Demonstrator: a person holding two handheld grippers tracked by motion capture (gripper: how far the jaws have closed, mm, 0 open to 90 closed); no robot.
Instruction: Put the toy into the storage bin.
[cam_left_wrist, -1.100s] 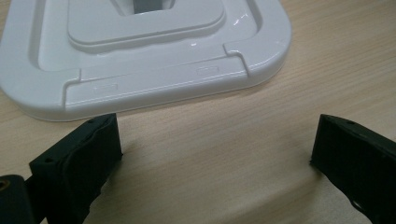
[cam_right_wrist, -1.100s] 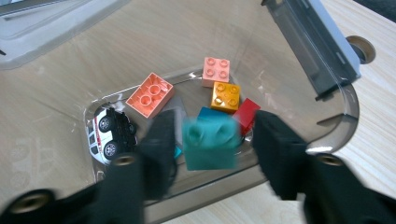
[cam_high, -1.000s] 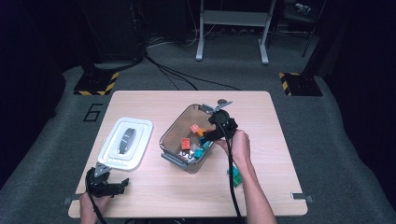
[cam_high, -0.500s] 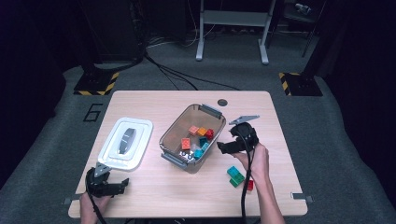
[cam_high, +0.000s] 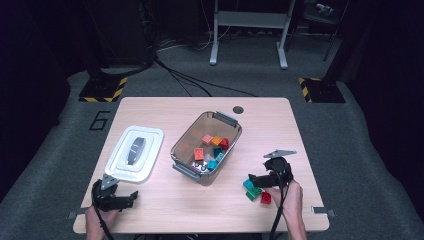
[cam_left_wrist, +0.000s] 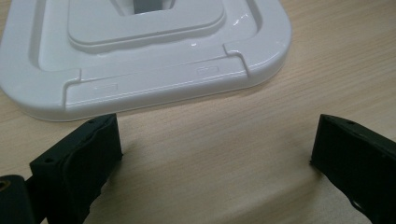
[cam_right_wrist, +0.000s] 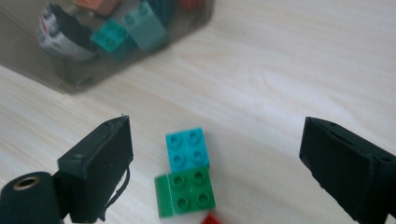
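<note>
The right gripper (cam_right_wrist: 215, 154) is hovering with jaws wide, having just been opening, nothing pinched between them. Below it, 3 bricks are lying on the table (cam_high: 165, 107): a cyan brick (cam_right_wrist: 187, 148) touching a green brick (cam_right_wrist: 186, 192), and a red brick (cam_high: 266, 197). The left gripper (cam_left_wrist: 215, 154) is sitting wide, empty, near the white lid (cam_left_wrist: 140, 51).

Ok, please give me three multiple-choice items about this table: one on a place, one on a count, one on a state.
1. Where does the white lid lie?
A. left of the bin
B. on the bin
C. at the right gripper

2. How many bricks lie loose by the right gripper?
A. one
B. three
C. six

3. How do the right gripper's jaws stand?
A. shut on a brick
B. open, holding nothing
C. shut, holding nothing

Answers:
1 A: it lies flat beside the clear bin.
2 B: cyan, green, red.
3 B: both jaws stand wide around the bricks.
</note>
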